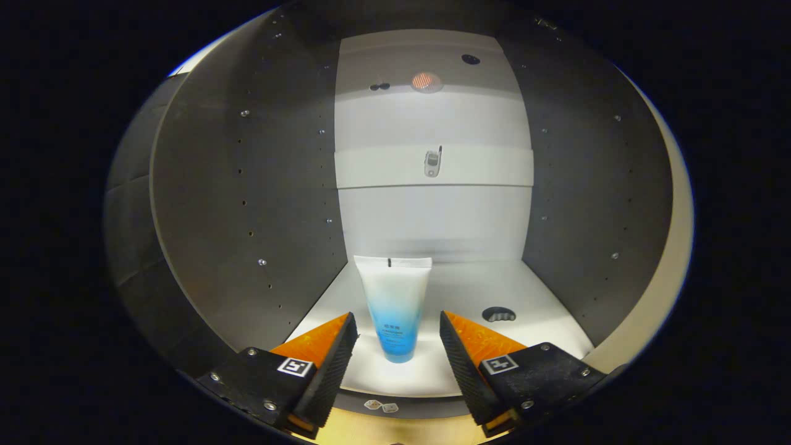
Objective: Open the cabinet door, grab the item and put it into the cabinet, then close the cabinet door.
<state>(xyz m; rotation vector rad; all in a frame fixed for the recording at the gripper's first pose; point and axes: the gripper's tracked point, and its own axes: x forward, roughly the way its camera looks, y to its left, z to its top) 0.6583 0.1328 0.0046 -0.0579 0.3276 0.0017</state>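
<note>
You are looking straight into an open cabinet (247, 204) with dark side walls, a pale back panel and a pale floor shelf (544, 321). A squeeze tube (393, 306) stands on that shelf, near its front edge and roughly midway between the two side walls. The hand-held gripper (398, 340) has its fingers spread wide apart, one on each side of the tube's lower part, and neither finger touches it. So the tube stands free, already inside the cabinet.

The tube is upright, with its long axis vertical. It rests on its narrow blue cap end, and its wide, flat, crimped white end points up. The flat face looks toward you.

Judging by its look, it is a soft plastic tube: light, smooth and a little slippery, with walls that give when squeezed. Standing on a small cap, it probably tips easily from a sideways nudge. If you need to take hold of it again, the lower third, just above the cap, seems firmest, and a light squeeze should do. Pressing hard on the middle could dent it or let it slide.

A small dark oval fitting (499, 314) sits on the shelf to the right of the tube, well apart from it. A small metal fitting (432, 162) is on the back panel, high above the tube.
</note>
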